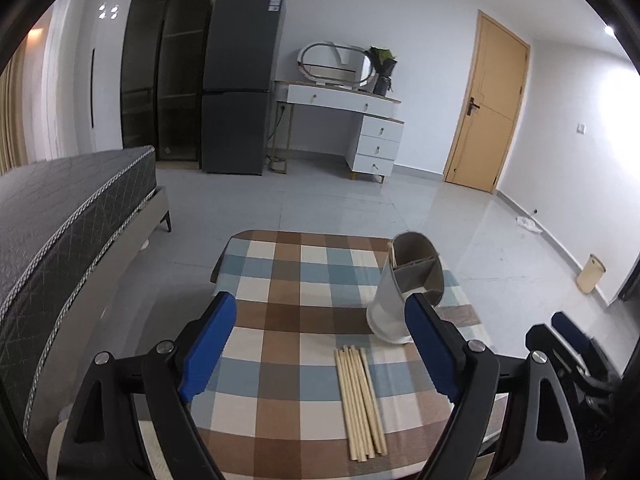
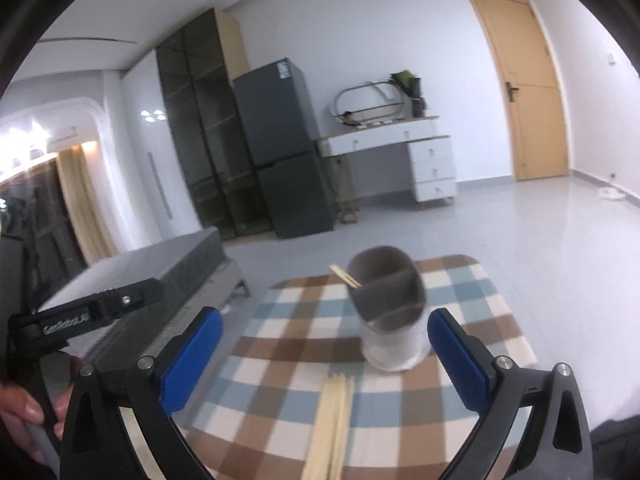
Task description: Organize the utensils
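Note:
A bundle of several wooden chopsticks point(image 1: 361, 402) lies on the checkered table point(image 1: 280, 292), just in front of a white utensil holder point(image 1: 404, 284) with a grey divided inside. One or two chopsticks point(image 2: 345, 276) stand in the holder's left compartment. My left gripper point(image 1: 320, 312) is open and empty above the table, with the bundle between its blue fingers. My right gripper point(image 2: 324, 330) is open and empty, facing the holder point(image 2: 390, 308) and the bundle point(image 2: 330, 426). The right gripper also shows at the right edge of the left wrist view.
A bed point(image 1: 60, 224) stands left of the table. A fridge point(image 1: 240, 84), a white vanity desk point(image 1: 352, 120) and a door point(image 1: 486, 104) line the far wall. A hand holding the left gripper's handle point(image 2: 24, 412) is at the lower left.

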Motion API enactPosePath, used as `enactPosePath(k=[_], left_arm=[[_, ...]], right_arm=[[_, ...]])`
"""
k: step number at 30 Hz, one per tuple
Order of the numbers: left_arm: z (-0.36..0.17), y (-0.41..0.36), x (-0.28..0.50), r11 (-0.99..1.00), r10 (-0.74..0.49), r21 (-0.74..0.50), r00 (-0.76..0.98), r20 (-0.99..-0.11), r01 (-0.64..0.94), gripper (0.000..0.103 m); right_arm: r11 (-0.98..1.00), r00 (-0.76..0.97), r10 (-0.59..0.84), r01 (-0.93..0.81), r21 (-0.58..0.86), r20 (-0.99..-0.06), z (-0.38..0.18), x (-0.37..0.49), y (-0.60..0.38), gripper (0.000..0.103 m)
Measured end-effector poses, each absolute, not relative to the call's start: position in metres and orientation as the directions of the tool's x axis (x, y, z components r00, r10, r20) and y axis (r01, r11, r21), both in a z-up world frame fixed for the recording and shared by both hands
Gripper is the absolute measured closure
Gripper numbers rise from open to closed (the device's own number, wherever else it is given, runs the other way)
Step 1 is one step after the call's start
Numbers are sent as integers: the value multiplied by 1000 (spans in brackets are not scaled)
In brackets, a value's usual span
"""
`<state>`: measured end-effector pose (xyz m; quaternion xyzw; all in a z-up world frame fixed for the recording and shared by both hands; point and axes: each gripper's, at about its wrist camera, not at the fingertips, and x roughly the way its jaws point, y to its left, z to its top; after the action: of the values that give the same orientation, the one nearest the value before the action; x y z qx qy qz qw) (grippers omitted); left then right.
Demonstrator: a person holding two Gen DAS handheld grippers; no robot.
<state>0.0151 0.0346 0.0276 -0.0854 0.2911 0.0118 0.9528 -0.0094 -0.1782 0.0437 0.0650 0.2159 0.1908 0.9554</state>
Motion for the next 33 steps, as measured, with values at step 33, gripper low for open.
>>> enactPosePath(k=[33], left_arm=[[-94, 67, 94, 959, 24, -147, 584, -812, -244, 20]], right_arm=[[954, 582, 194, -299, 14, -790, -112, 88, -133, 15]])
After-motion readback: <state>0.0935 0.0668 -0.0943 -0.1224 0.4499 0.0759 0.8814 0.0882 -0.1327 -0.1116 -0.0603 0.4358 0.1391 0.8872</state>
